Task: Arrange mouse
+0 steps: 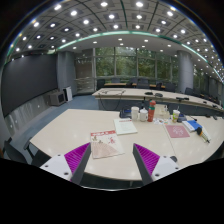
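The tool (112, 160) is held above the near edge of a pale surface (70, 130), its fingers spread apart with nothing between them; the magenta pads (77, 155) are seen on their inner faces. Well beyond the fingers, papers (125, 126) are laid on the surface, and a few cups and a bottle (151, 111) are stood behind them; their contents cannot be told. A mouse cannot be made out among the things shown. Further tables (150, 97) are seen behind.

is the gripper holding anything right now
No, the gripper is open with only bare table showing between its fingers, and the papers and bottles lie beyond them.
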Tool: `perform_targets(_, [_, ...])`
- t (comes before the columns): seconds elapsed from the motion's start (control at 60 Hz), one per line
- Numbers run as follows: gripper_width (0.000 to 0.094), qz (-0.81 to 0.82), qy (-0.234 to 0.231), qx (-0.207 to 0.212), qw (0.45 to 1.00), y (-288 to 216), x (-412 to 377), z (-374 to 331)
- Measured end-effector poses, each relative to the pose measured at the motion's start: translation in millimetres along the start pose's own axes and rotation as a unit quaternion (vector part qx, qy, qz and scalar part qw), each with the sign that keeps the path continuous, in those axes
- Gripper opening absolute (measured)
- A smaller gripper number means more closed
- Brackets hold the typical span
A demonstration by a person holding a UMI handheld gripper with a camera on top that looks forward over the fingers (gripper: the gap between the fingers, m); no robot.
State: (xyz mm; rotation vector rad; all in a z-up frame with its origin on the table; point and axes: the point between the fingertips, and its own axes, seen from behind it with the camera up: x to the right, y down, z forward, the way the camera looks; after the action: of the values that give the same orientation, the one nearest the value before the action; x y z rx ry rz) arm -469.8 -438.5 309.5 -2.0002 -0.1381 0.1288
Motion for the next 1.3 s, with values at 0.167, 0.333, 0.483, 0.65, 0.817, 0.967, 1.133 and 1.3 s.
perform_targets(0.167, [0.0859,0.002,0.035,-0.015,0.999,23,22,13])
perform_targets(0.333, [0.0857,0.0,0.065,-0.035,0.997,61,68,20])
perform_targets(0.483, [0.0856,-0.002,0.099,-0.062,0.993,116,131,29])
perform_targets(0.65, [0.0857,0.008,0.126,-0.082,0.989,172,210,50])
perform_targets(0.817, [0.0858,0.018,0.13,-0.079,0.988,204,282,101])
perform_targets(0.967, [0.0853,0.046,0.121,-0.09,0.987,228,327,149])
perform_targets(1.133, [0.0853,0.071,0.108,-0.108,0.986,246,352,188])
perform_targets(1.3, [0.0854,0.08,0.096,-0.109,0.986,240,362,212])
